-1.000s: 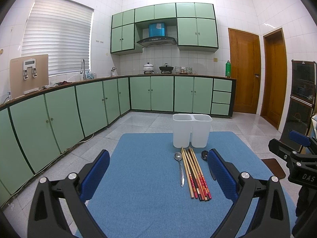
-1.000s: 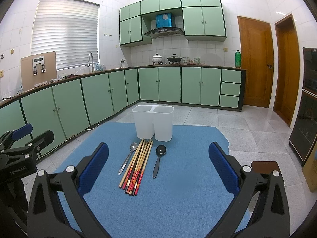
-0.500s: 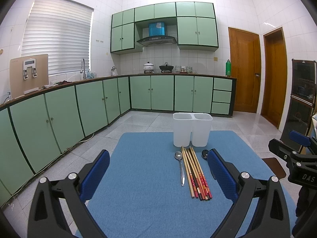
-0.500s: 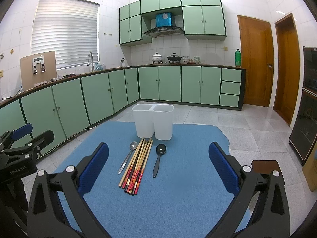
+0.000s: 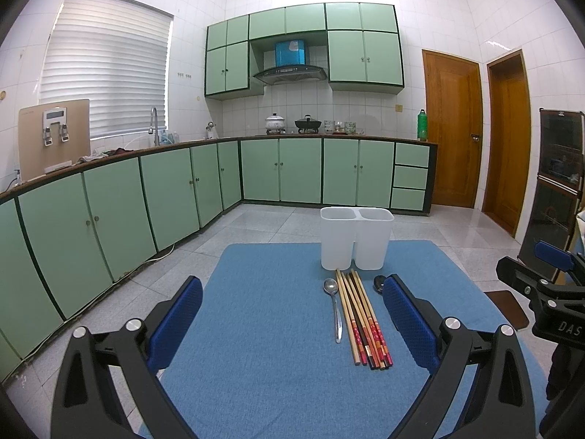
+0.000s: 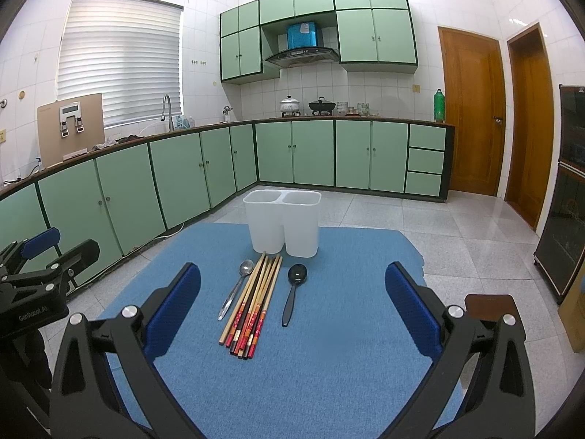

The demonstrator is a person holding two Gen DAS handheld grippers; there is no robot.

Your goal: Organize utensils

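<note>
A table covered by a blue textured cloth carries the utensils. A white translucent plastic two-compartment holder stands upright near the far edge of the table, both compartments apparently empty, though their bottoms are not visible. Just in front of it lies a bundle of wooden chopsticks with red-patterned ends, the sticks touching one another, their plain tips pointing toward the holder and nearly reaching its base. A silver metal spoon lies just beside the bundle on its left, bowl toward the holder. A black plastic spoon lies to the right of the bundle, apart from it, bowl likewise toward the holder; in the left wrist view only its bowl shows, the handle hidden behind a blue pad.

The left gripper hovers over the near left part of the table, its jaws wide apart and holding nothing. The right gripper hovers over the near edge, facing the utensils, jaws likewise wide apart and empty. Green kitchen cabinets line the walls behind.
</note>
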